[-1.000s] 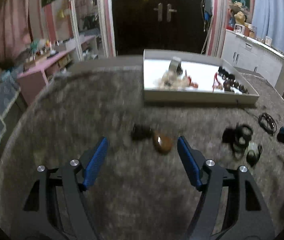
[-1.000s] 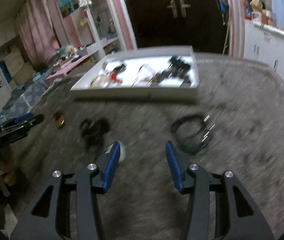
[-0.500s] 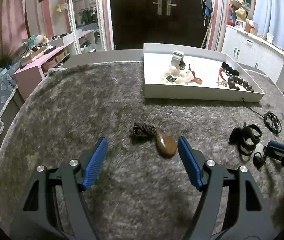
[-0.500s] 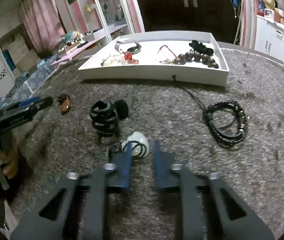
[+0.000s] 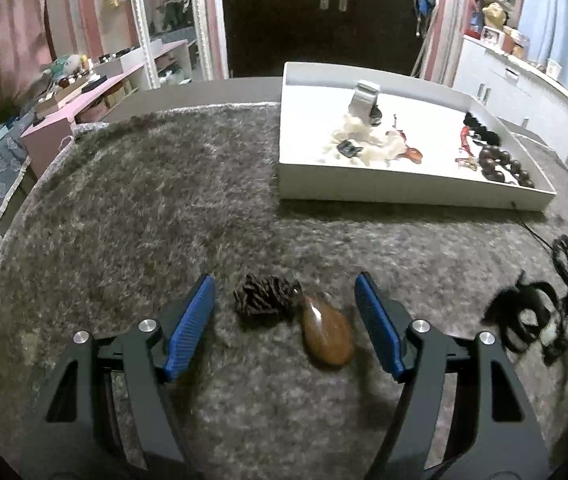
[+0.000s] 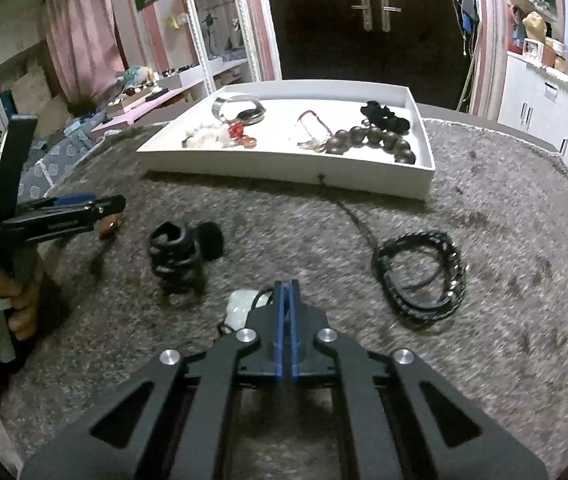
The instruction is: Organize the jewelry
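Jewelry lies spread on a grey shaggy mat, w/ a white tray at the far side. Left gripper points down at the mat, jaws fairly wide and just been narrowing; betw. them lie a brown teardrop pendant and its bunched dark cord. Pendant sits nearer the right blue pad, not touching it; cord nearer the left pad, also apart. Nothing gripped there.

Right gripper has its jaws closed together, having just been closing, blue pads meeting. A thin black cord of a white stone pendant runs to the tips just left of them; can't tell if the cord is pinched betw. the pads. Pendant rests on the mat just beside the tips.

Left of that, a stack of black hair ties on the mat, blurred in left wrist view. To the right, a coiled black braided bracelet, its cord trailing toward the tray's front wall.

In the tray: silver bangle at back left, white beads w/ a red bit beside them, red-corded piece mid, dark wooden bead bracelet at right, black item behind it.

Person's hand holds the left gripper's handle at the left edge of right wrist view.
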### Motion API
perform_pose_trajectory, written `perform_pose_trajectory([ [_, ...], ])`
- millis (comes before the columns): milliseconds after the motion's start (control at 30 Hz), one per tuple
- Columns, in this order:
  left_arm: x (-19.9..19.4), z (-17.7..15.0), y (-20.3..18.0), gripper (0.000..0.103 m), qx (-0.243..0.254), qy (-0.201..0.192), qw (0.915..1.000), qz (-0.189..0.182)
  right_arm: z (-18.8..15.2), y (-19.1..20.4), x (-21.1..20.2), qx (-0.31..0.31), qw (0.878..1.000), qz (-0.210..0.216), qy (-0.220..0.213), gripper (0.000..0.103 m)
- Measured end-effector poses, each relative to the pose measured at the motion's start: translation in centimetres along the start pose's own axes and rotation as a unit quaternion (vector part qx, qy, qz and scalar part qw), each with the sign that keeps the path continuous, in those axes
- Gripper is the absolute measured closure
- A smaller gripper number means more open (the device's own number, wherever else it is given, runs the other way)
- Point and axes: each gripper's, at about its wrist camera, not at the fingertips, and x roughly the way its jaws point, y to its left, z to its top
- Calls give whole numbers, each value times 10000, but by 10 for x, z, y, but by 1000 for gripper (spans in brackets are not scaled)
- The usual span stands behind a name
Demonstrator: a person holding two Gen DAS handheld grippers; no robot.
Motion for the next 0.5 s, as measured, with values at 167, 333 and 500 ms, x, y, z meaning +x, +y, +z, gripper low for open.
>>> perform_pose_trajectory([
  [167, 6, 0, 5, 75, -134, 41, 9997, -200, 5, -10, -1, 26, 9999, -89, -64, 102],
  [333, -3, -5, 5, 79, -145, -56, 9992, -356, 7, -16, -3, 72, 9999, -114, -108, 102],
  [500, -24, -4, 0, 79, -64, -245, 9988, -430, 14, -20, -15, 77, 9995, -114, -283, 102],
])
